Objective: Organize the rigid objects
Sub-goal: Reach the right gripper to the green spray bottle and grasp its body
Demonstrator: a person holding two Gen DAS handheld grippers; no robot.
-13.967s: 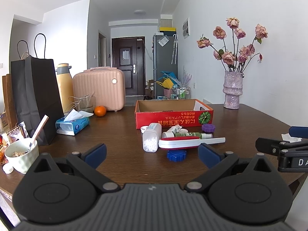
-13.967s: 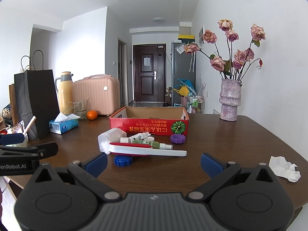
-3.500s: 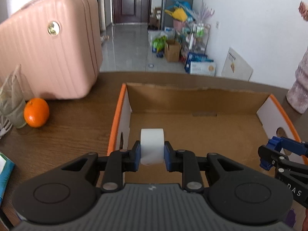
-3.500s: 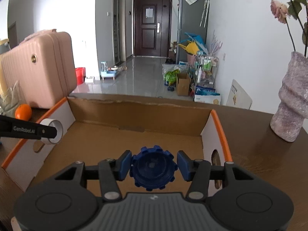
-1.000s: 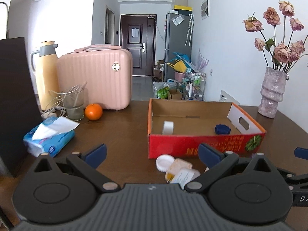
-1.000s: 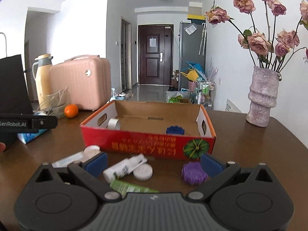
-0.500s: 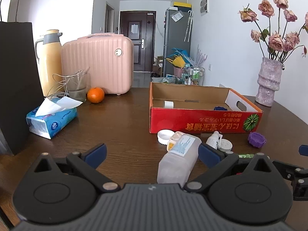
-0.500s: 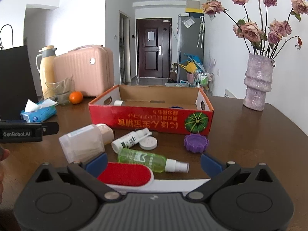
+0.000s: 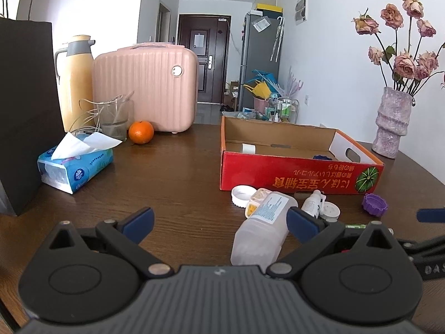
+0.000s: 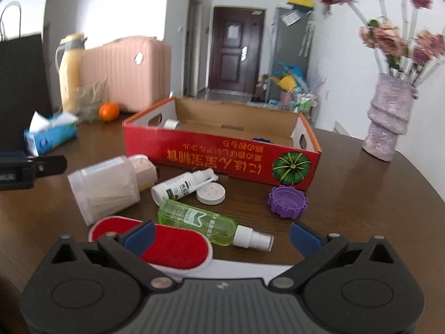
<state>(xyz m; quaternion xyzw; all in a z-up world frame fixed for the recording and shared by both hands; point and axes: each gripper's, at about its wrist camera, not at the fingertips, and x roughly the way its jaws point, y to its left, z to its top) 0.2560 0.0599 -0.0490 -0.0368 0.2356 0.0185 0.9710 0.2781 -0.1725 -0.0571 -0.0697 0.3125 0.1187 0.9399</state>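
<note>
Both grippers share one build: the left gripper and right gripper each have a dark grey ribbed body, two black rounded housings with circular insets, black angled link arms with silver screws, and blue fingertip pads. White lettering marks the black side pieces.

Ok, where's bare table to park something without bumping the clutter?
Bare wood lies between the tissue pack and the red box, and right of the purple cap toward the vase. In front of the box it is crowded: jar, bottles, caps, lint brush.
</note>
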